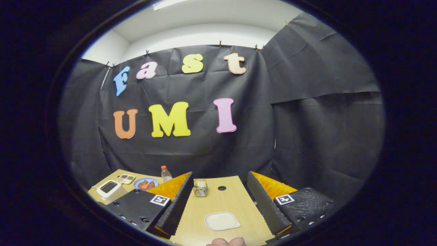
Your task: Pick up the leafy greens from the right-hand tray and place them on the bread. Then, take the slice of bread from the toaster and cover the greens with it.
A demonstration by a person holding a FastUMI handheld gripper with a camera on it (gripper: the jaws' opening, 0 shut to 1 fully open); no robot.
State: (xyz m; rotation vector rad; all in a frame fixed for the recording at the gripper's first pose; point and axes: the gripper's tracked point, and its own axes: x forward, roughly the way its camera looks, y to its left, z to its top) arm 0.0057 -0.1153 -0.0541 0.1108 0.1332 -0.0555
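Reach or rest, hard to call: held high and back from the pale wooden table [235, 200], with the gripper [220, 176] spread wide, fingers flanking a white square plate [222, 221] and pressing on nothing. Fits a run-up towards the greens as well as a pull-back after laying the covering slice, so calls for no particular move beyond a closer look at the far left corner. There, beyond the left finger: a white two-slot toaster [109, 189], slots facing up, long axis slanting away toward a small pale divided tray [126, 178] with a greenish patch. Possibly the leafy greens, but too small to confirm or to give any heading. Just beside it, a round blue plate [146, 184] of reddish-brown food; cannot tell whether bread lies there.
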